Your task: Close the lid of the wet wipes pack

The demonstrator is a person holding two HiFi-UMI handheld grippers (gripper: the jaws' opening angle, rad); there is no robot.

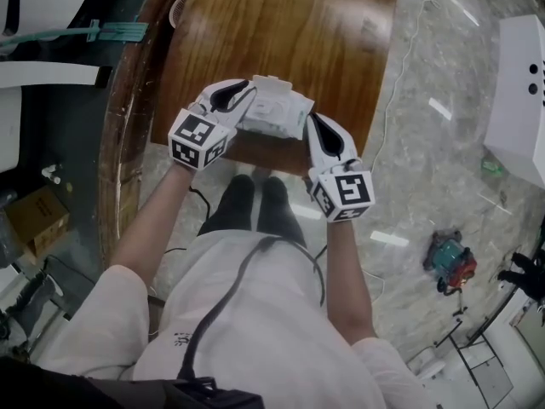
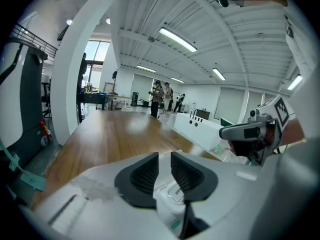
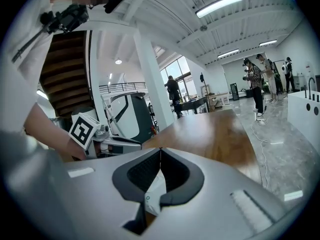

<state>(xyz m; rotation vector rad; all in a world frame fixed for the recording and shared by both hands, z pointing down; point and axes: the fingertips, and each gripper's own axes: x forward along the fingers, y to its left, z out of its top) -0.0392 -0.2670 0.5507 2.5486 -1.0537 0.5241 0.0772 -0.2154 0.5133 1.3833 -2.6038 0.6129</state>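
1. Progress: as far as I can tell, closing hasn't really started. In the head view the wet wipes pack (image 1: 277,109) sits in the middle of the frame at the near edge of the wooden table (image 1: 281,24). A white flap at its far side looks like the lid standing up, but I can't say for sure. So I'd guess pressing the lid shut is yet to do.
2. Left side: the left gripper (image 1: 245,100) is at the pack's left end. In the left gripper view its jaws (image 2: 165,159) are parted a little. The pack (image 2: 172,194) shows low in the gap, with a printed tab on it, but the pads don't seem to bite it. I'd call it let go.
3. Right side: the right gripper (image 1: 312,124) is at the pack's right end. In the right gripper view the jaw tips (image 3: 160,151) meet, and a corner of the pack (image 3: 152,191) is pinched lower down between the pads. So this one's got hold of it.
4. My guess: the right one steadies the pack and the freed left one does the lid.
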